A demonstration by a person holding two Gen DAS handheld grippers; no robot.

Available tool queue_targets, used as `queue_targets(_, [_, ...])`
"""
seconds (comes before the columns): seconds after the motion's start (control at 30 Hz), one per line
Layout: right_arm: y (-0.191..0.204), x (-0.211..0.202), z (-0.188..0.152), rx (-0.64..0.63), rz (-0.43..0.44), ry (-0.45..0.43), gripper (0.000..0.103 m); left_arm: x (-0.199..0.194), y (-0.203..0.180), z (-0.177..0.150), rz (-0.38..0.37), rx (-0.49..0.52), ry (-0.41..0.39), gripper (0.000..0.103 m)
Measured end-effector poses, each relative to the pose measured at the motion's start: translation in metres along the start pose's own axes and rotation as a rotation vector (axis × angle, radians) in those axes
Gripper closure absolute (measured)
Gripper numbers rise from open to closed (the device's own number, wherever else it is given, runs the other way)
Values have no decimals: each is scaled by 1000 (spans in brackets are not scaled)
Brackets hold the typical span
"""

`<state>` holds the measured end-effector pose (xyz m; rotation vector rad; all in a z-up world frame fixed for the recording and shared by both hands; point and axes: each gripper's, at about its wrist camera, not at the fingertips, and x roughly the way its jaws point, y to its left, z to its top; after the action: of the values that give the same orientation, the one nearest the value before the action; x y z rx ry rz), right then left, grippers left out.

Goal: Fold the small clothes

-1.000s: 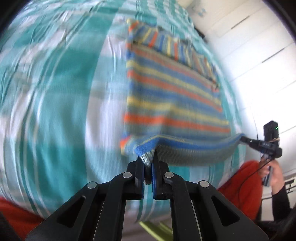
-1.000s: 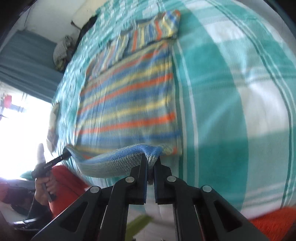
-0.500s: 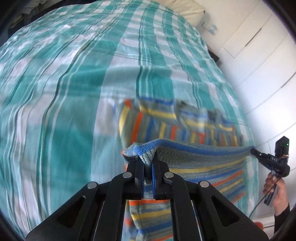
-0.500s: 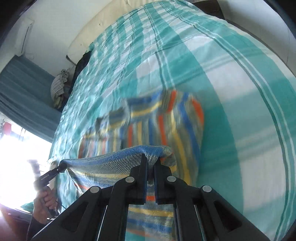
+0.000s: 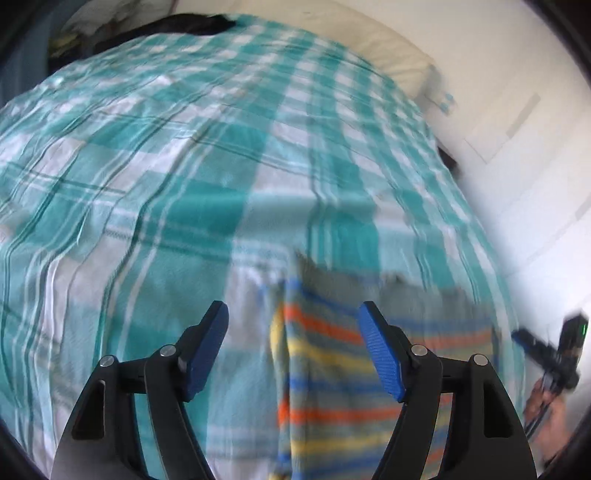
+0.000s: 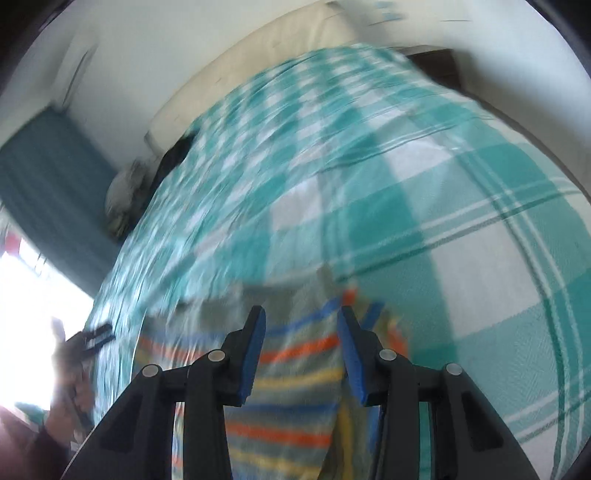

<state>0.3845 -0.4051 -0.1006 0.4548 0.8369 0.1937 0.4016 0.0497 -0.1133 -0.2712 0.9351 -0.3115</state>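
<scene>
A small striped knit garment in blue, orange, yellow and grey lies folded over on the teal-and-white checked bed cover. My left gripper hovers over its left edge with jaws opening wide, and no cloth is pinched between the blue pads. In the right wrist view the same garment lies under my right gripper, whose jaws are opening too; its pads are clear of the fabric. The right gripper also shows at the left wrist view's right edge, held by a hand.
A cream pillow and dark clothing lie at the bed's head. White cupboard doors stand to the right. A teal curtain and a bright window are on the left. The left gripper appears there, blurred.
Both grippers carried the garment's hem forward over the rest of it, then let go. Their jaws went from shut on the hem to open, and the hem now lies on the garment.
</scene>
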Motion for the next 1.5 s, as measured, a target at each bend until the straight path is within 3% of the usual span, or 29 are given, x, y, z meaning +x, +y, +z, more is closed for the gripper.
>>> queue_targets(0.07, [20, -6, -26, -87, 58, 62, 61, -11, -22, -41, -36, 142, 30, 28])
queue_targets(0.13, [41, -11, -69, -207, 90, 143, 57, -8, -43, -86, -6, 308, 93, 30])
queue_targets(0.17, [44, -11, -89, -258, 73, 181, 56, 1, -50, -110, 50, 384, 160, 44])
queue_targets(0.2, [43, -6, -115, -320, -27, 242, 56, 9, -48, -128, 109, 415, 226, 53])
queue_targets(0.23, [34, 1, -134, -340, -123, 300, 58, 10, -42, -142, 139, 408, 238, 53])
queue_targets(0.27, [23, 2, -149, -335, -186, 339, 59, -2, -37, -148, 152, 384, 195, 51])
queue_targets(0.33, [8, -24, -162, -267, -222, 286, 58, -23, -29, -150, 202, 314, 181, 43])
queue_targets(0.47, [13, -88, -179, -170, -213, 110, 38, -77, -27, -156, 261, 228, 33, 9])
queue_targets(0.53, [20, -106, -196, -171, -221, 33, 27, -94, -32, -162, 310, 224, -11, 7])
queue_targets(0.67, [25, -100, -228, -163, -259, 8, 27, -101, -27, -169, 373, 225, -19, 7])
queue_targets(0.83, [35, -86, -224, -177, -370, -37, 26, -82, -9, -176, 393, 178, -43, 1])
queue_targets(0.9, [30, -81, -213, -155, -425, -79, 12, -53, 3, -182, 399, 171, 3, 1])
queue_targets(0.93, [24, -72, -211, -148, -471, -89, 0, -30, 13, -188, 390, 164, 76, 0])
queue_targets(0.97, [16, -63, -212, -143, -519, -65, 0, -22, 19, -194, 365, 161, 58, 0])
queue_targets(1.0, [4, -42, -214, -130, -554, 21, 0, -29, 23, -199, 333, 153, -28, 0])
queue_targets(1.17, [7, -47, -214, -144, -562, -7, 0, -31, 19, -200, 369, 165, -32, 0])
queue_targets(1.5, [8, -47, -213, -148, -569, -2, 0, -32, 23, -199, 347, 148, -30, 0])
